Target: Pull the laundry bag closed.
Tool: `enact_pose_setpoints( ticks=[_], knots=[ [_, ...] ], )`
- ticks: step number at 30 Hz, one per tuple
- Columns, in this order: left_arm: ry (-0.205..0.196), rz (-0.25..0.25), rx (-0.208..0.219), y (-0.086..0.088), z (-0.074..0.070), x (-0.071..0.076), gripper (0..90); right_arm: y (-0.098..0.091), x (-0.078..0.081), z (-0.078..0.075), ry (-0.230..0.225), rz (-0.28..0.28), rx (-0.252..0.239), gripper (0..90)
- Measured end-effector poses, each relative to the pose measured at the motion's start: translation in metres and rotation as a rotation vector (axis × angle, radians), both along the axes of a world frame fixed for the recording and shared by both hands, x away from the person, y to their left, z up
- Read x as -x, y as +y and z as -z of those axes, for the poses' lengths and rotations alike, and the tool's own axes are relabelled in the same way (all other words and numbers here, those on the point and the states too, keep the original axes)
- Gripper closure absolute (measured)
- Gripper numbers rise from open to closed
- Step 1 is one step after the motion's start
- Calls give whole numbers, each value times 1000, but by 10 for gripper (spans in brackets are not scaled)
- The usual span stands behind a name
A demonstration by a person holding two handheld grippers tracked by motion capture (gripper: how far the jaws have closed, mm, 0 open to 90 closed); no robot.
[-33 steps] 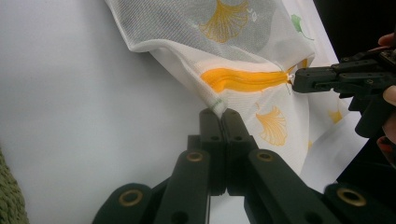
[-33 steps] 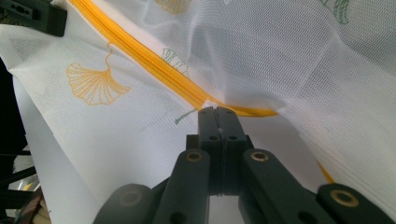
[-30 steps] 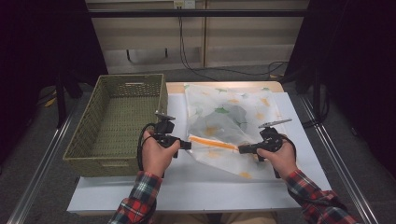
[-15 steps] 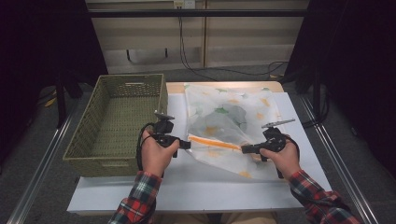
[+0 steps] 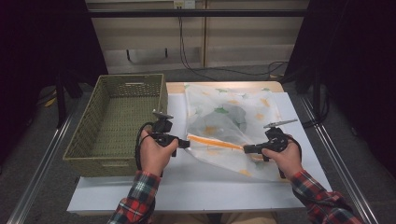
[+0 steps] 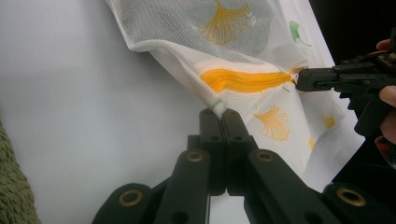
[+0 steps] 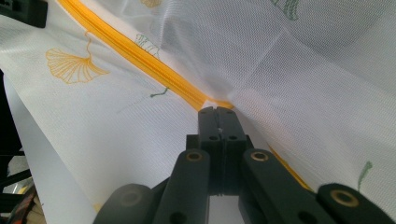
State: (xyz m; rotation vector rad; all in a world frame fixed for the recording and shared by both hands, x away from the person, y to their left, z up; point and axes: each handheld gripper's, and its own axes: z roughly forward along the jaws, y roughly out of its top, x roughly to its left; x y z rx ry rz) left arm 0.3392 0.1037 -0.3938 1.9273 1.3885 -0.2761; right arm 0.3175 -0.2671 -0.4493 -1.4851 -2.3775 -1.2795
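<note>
Currently both grips pinch the mesh laundry bag [image 5: 229, 126] on the bench [image 5: 187, 186]; left gripper [image 5: 184, 142] clamps its edge by the orange zipper [image 5: 215, 143]; right gripper [image 5: 246, 149] clamps, probably, the zipper pull; wicker basket [image 5: 116, 121] sits left.

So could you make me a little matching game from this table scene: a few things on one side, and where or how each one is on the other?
Things:
1. wicker basket
2. mesh bag
3. orange zipper
4. left gripper

Places or states:
a. stretched between the two grippers
b. white with leaf prints, lying on the table
c. shut on the bag's edge
d. standing at the table's left side

Pairs: 1-d, 2-b, 3-a, 4-c
</note>
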Motion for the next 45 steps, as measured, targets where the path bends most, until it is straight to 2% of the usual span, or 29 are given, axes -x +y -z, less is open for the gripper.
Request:
enact_pose_setpoints(
  ticks=[6, 8, 26, 35, 39, 45],
  knots=[
    [-1, 0, -2, 0, 0, 0, 894, -2, 1, 0, 1, 2, 2, 900],
    [-3, 6, -3, 1, 0, 0, 895, -4, 1, 0, 5, 7, 17, 900],
    [-6, 12, -5, 1, 0, -1, 894, -19, 4, 0, 3, 23, 1, 900],
    [-2, 11, -6, 2, -1, -1, 895, -24, 6, 0, 5, 32, 13, 900],
    [12, 10, 9, 2, -1, -1, 895, -27, 6, 1, 4, 34, 16, 900],
    [-1, 16, -7, 2, 0, -2, 895, -29, 7, 1, 10, 41, 17, 900]
  ],
)
